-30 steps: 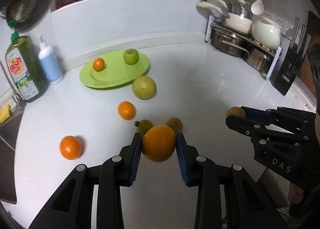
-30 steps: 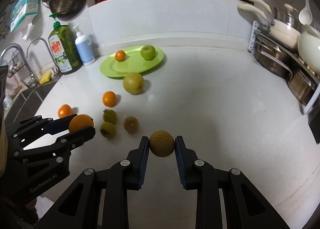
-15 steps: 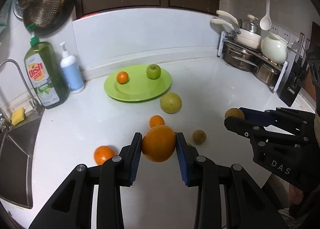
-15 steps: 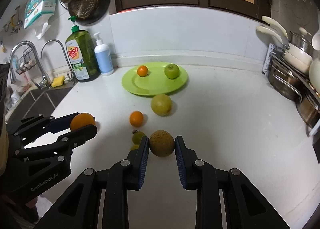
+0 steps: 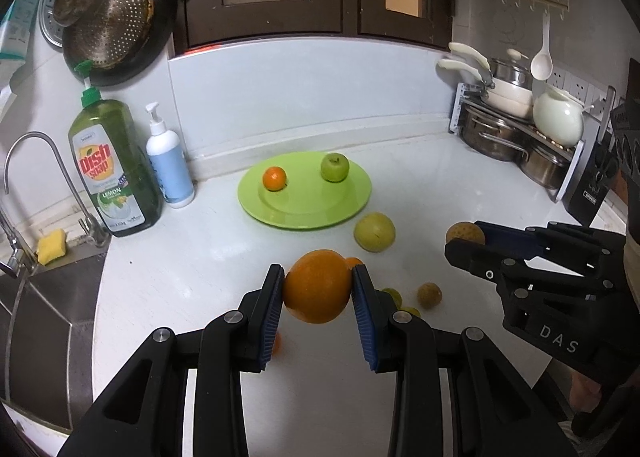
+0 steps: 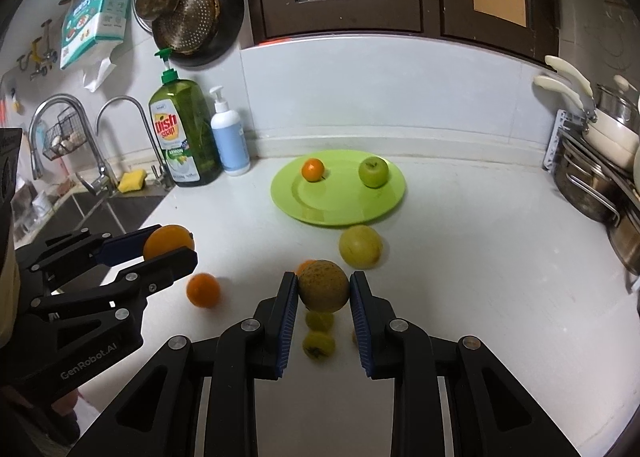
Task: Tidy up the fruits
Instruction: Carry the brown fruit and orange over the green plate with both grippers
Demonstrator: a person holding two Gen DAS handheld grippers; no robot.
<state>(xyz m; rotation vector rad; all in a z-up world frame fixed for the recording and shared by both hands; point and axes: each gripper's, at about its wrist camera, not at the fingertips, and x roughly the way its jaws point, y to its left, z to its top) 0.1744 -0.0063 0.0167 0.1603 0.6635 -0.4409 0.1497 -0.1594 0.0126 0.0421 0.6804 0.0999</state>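
Note:
My left gripper point(image 5: 318, 289) is shut on a large orange point(image 5: 318, 286), held above the white counter; it also shows in the right wrist view point(image 6: 168, 247). My right gripper point(image 6: 323, 289) is shut on a brown round fruit point(image 6: 323, 286), also seen in the left wrist view point(image 5: 465, 234). A green plate point(image 5: 304, 209) at the back holds a small orange point(image 5: 274, 178) and a green apple point(image 5: 335, 167). A yellow pear-like fruit point(image 5: 375, 232) lies just in front of the plate. Loose small fruits point(image 6: 319, 333) and an orange point(image 6: 203, 290) lie on the counter below the grippers.
A green dish soap bottle point(image 5: 114, 173) and a white pump bottle point(image 5: 169, 167) stand at the back left by the sink point(image 5: 44, 309) and tap. A rack of pots point(image 5: 516, 129) and a knife block point(image 5: 592, 181) stand at the right.
Both grippers have risen and pulled back with their fruits; the plate and loose fruits now sit lower and farther in view. The grips are unchanged.

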